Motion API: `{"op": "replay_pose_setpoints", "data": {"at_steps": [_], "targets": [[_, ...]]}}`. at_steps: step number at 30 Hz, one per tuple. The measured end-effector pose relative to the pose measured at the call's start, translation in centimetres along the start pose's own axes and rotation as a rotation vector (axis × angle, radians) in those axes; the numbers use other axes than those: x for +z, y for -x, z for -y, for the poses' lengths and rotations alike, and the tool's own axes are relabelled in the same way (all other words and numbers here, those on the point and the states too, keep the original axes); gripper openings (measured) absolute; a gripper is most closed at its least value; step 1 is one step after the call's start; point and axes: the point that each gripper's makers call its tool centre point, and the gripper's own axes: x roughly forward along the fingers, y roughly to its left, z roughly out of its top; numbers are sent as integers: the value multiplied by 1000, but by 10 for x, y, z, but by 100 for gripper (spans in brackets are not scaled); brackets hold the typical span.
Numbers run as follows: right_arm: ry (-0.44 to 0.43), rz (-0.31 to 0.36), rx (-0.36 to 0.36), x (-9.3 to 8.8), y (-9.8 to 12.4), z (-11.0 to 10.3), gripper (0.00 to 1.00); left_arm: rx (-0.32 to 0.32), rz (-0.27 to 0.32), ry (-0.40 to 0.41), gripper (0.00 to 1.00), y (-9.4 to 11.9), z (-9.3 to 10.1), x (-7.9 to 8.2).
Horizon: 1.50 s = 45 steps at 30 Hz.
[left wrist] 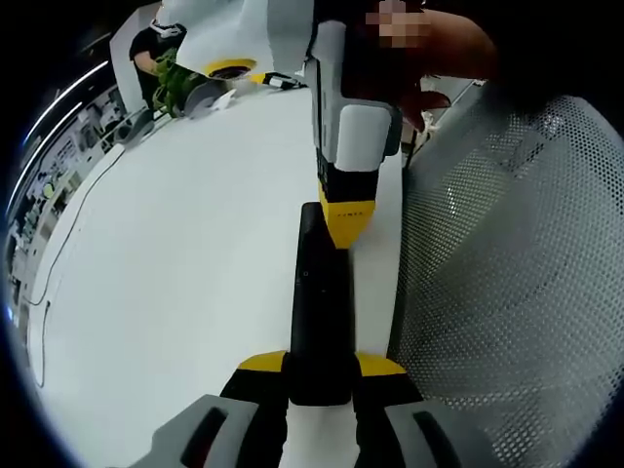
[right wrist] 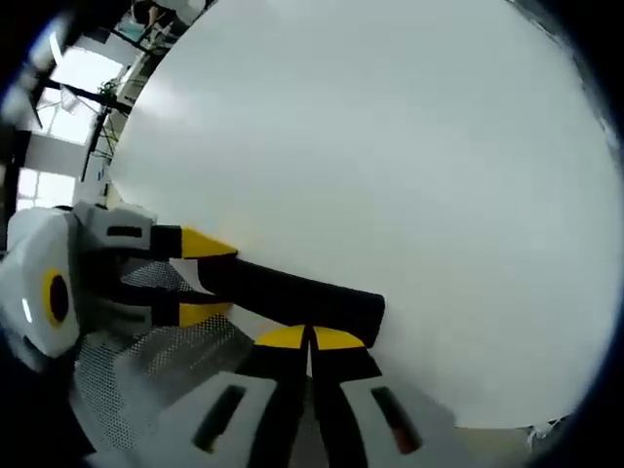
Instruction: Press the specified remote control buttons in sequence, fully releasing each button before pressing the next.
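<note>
Black remote (left wrist: 320,312): no readable writing, on white bench (left wrist: 175,273)
Left claw (left wrist: 322,375): clamping remote
Right claw (right wrist: 310,339): jaws together, tips on remote

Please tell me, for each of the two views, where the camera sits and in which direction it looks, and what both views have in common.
Left gripper view: rides on the left tool, looking along the black remote control clamped between its jaws, over the white table; the right tool touches the remote's far end; a mesh surface lies to the right.
Right gripper view: rides on the right tool, jaws closed together, looking down at the remote control and table; the left tool enters from the left.
Shared: remote control, table, both tools.
</note>
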Motion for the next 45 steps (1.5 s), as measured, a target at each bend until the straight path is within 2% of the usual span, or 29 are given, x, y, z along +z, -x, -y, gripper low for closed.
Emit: {"op": "replay_pose_setpoints", "data": {"at_steps": [2,4,6,9,14,20,32,40,45], "targets": [[-48,5,29,0,1,0,0,1,2,-3,25,0,0,0],[-46,18,35,3,4,1,0,1,4,-2,25,0,0,0],[-48,61,51,9,7,-3,0,2,4,-5,25,0,0,0],[-46,79,51,12,9,-3,0,2,4,-5,25,0,0,0],[-34,72,52,12,4,-5,0,3,5,-3,25,0,0,0],[-1,58,20,12,0,-4,0,0,8,-2,25,0,0,0],[51,73,-11,13,-1,-3,0,2,5,-1,25,0,0,0],[134,54,-90,15,-2,-4,0,-2,3,-9,25,0,0,0],[143,51,-96,14,-2,-3,0,-5,2,-18,25,0,0,1]]}}
